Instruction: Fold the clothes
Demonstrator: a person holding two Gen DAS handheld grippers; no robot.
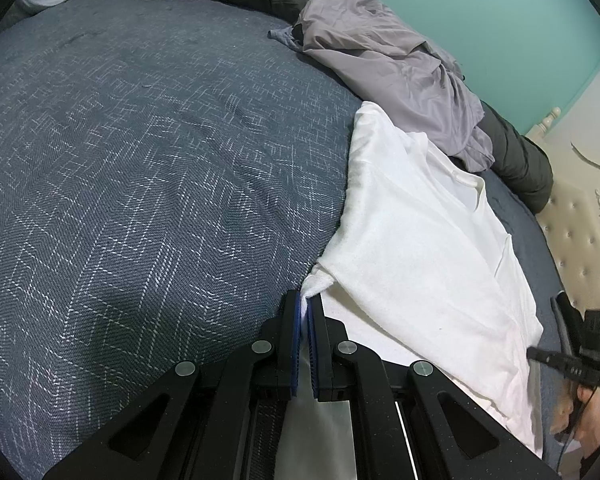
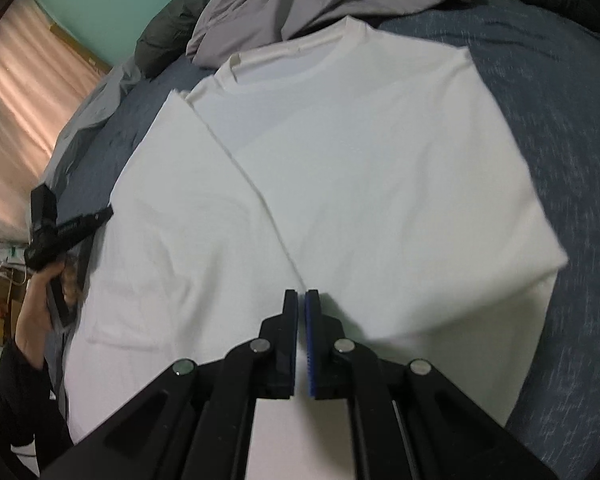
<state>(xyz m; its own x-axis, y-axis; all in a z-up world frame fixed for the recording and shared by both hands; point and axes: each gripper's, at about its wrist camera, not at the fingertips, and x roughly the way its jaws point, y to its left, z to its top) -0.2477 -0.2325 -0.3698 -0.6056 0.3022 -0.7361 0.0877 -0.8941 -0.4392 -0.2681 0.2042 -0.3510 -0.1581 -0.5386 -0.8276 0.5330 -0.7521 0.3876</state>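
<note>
Left wrist view: my left gripper (image 1: 305,300) has its jaws pinching a bunched corner of the white T-shirt (image 1: 420,240) at its left edge, cloth visible between the blue pads. The shirt runs away to the right across the bed (image 1: 140,160). My right gripper shows small at the far right edge, in hand, partly cut off.

Right wrist view: only here does the whole shirt (image 2: 360,180) read, lying flat, collar away from me, one side already folded over with a diagonal edge running down toward my right gripper (image 2: 301,296). Its jaws are pressed together with nothing I can see between them, tips just over the shirt. Frame is motion-blurred. My left hand (image 2: 40,300), black sleeve, is holding the other gripper at the shirt's left edge.

Surface: bed with dark blue woven cover. A grey garment (image 1: 400,80) is heaped beyond the collar, with a dark quilted roll (image 1: 520,160) behind it. Teal wall (image 1: 500,20), tufted cream headboard (image 1: 580,240), pinkish curtain (image 2: 24,100).

Whether the right tips touch the fabric I can't tell. Clutter at the left edge of the right view is too small to read.
</note>
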